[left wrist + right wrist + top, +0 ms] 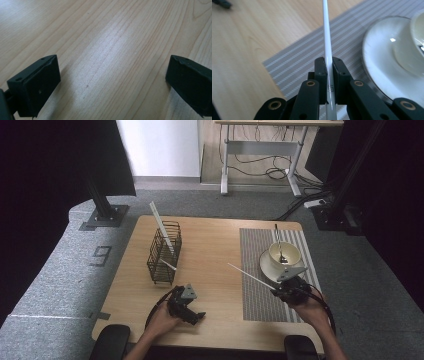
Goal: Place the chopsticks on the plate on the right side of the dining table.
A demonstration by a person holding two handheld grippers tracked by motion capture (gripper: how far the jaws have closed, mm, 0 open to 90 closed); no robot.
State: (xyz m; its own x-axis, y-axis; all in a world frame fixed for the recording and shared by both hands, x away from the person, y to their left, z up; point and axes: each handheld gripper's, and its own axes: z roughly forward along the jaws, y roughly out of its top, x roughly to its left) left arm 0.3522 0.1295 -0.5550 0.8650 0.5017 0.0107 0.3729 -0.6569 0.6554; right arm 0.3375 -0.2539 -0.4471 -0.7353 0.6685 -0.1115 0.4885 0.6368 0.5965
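Note:
My right gripper (276,291) is shut on a thin white stick (250,276) that points left and away over the striped placemat (260,295). In the right gripper view the stick (326,30) runs straight up from between the closed pads of the right gripper (329,65). A black wire basket (164,255) stands left of centre, with a long white stick (162,226) leaning out of its top and a shorter one (168,265) at its near side. My left gripper (197,316) lies low near the table's front edge. In its own view the left gripper (112,72) is open over bare wood.
A white cup (285,254) with a spoon (277,237) in it sits on a saucer (267,265) on the placemat, just beyond my right gripper; the saucer (382,57) is close on the right. Bare wooden tabletop (215,250) lies between basket and placemat.

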